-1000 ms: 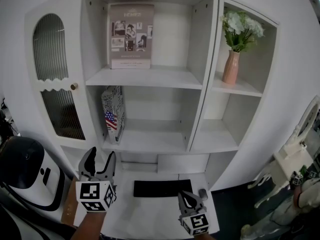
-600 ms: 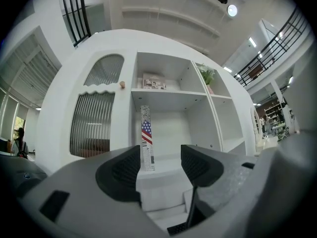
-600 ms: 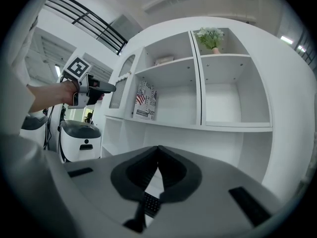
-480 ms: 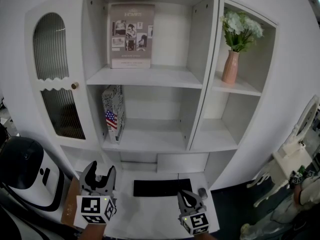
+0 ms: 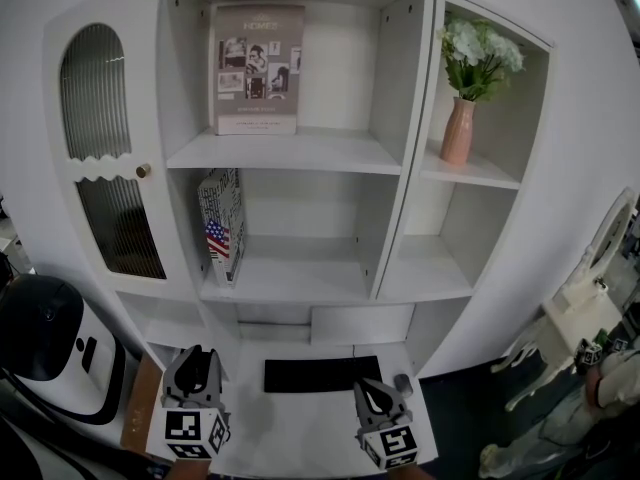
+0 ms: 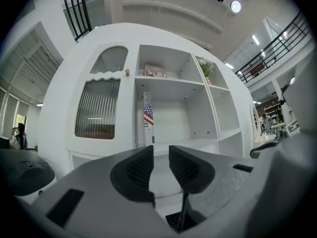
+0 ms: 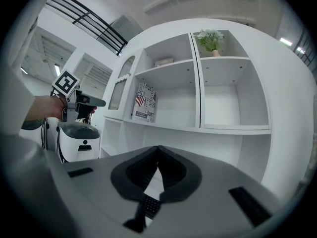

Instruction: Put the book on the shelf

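Observation:
A book with a flag on its cover (image 5: pixel 222 226) stands upright at the left end of the middle shelf, leaning on the side wall; the left gripper view (image 6: pixel 147 118) and the right gripper view (image 7: pixel 144 102) both show it. My left gripper (image 5: pixel 197 366) is low in front of the cabinet, well below the book. Its jaws are closing to a narrow gap (image 6: pixel 161 155) with nothing between them. My right gripper (image 5: pixel 377 400) hovers over the lower ledge, shut and empty (image 7: pixel 158 155).
A grey picture book (image 5: pixel 258 68) stands on the top shelf. A pink vase with flowers (image 5: pixel 458 131) is in the upper right bay. A black mat (image 5: pixel 322 374) lies on the lower ledge. A ribbed-glass door (image 5: pixel 105 148) is left; a white machine (image 5: pixel 50 343) stands lower left.
My left gripper has dropped toward the bottom of the head view and its jaws have narrowed from wide apart to a slim gap. The right gripper has stayed put.

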Demonstrator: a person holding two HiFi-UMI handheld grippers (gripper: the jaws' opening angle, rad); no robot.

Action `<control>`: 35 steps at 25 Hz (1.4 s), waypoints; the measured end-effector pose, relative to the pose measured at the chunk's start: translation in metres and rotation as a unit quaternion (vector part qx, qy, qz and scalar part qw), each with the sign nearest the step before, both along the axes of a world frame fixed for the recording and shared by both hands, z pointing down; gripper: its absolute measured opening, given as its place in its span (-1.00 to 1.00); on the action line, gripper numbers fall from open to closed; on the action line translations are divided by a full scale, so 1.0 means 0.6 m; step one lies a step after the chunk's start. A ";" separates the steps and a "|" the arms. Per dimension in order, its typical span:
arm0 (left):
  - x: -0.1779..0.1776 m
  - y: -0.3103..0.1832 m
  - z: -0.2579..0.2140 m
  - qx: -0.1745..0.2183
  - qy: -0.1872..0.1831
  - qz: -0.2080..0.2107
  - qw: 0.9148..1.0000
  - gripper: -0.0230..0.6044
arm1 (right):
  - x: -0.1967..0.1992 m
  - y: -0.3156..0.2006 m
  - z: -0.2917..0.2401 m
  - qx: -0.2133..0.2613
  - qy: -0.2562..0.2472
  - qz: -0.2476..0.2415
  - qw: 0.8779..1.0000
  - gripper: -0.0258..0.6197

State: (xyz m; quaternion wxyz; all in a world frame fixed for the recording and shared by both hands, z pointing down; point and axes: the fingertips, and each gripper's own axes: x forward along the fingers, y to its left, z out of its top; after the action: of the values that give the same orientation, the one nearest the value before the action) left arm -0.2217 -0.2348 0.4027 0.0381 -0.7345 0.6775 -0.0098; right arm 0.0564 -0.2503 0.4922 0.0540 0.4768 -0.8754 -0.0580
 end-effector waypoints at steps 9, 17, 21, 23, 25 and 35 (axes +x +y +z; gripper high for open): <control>0.033 -0.002 0.053 -0.027 -0.009 0.037 0.999 -0.91 | 0.007 -0.006 -0.008 0.002 -0.006 0.005 1.000 -0.91; 0.047 -0.008 0.075 -0.039 -0.009 0.057 0.998 -0.91 | 0.006 -0.005 -0.010 0.002 -0.007 0.007 1.000 -0.91; 0.048 -0.011 0.080 -0.042 -0.009 0.059 0.997 -0.91 | 0.006 -0.007 -0.016 0.005 -0.007 0.008 1.000 -0.91; 0.048 -0.012 0.079 -0.042 -0.009 0.057 0.997 -0.91 | 0.007 -0.008 -0.016 0.006 -0.006 0.008 1.000 -0.91; 0.046 -0.013 0.078 -0.042 -0.010 0.056 0.997 -0.91 | 0.007 -0.007 -0.014 0.001 -0.001 0.009 1.000 -0.91; 0.045 -0.017 0.078 -0.043 -0.009 0.057 0.997 -0.91 | 0.004 -0.010 -0.009 0.002 -0.003 0.005 1.000 -0.91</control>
State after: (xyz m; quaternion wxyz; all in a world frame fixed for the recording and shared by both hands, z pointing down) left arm -0.1946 -0.2450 0.4495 0.0136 -0.7724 0.6335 -0.0433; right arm 0.0588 -0.2562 0.4871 0.0502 0.4817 -0.8730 -0.0582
